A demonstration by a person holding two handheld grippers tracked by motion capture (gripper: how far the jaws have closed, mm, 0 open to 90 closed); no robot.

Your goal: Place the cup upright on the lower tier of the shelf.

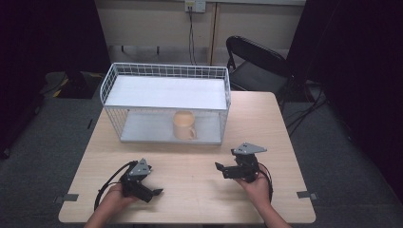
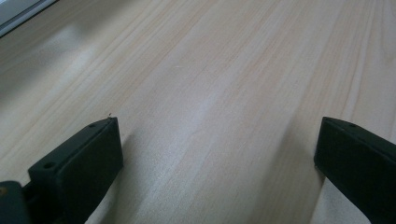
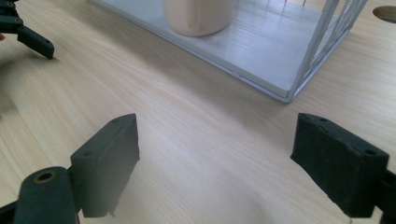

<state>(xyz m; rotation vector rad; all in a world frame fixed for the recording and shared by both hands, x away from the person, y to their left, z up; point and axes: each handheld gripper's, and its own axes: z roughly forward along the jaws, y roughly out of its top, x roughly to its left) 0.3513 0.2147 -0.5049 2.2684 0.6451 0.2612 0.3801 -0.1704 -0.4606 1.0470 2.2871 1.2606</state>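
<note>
So the mug sits on the lower shelf of the white wire rack, a bit right of the shelf's middle, upright, handle facing the tabletop's near edge. The rack itself is parked along the far edge of the tabletop, and its top shelf has nothing on it. In the right gripper view you can see the mug's bottom half and handle resting on the shelf board, well apart from your tongs.

Progress-wise, I'd say you're right at the start: nothing's gripped, nothing's lifted. Your right tongs hover near the near right part of the tabletop, jaws spread wide with bare wood between them. Your left tongs are near the near left corner, also spread, holding nothing.

What's left is basically everything: reach into the rack's open front, close on the mug, and bring it out. The right tongs look closer to it.
</note>
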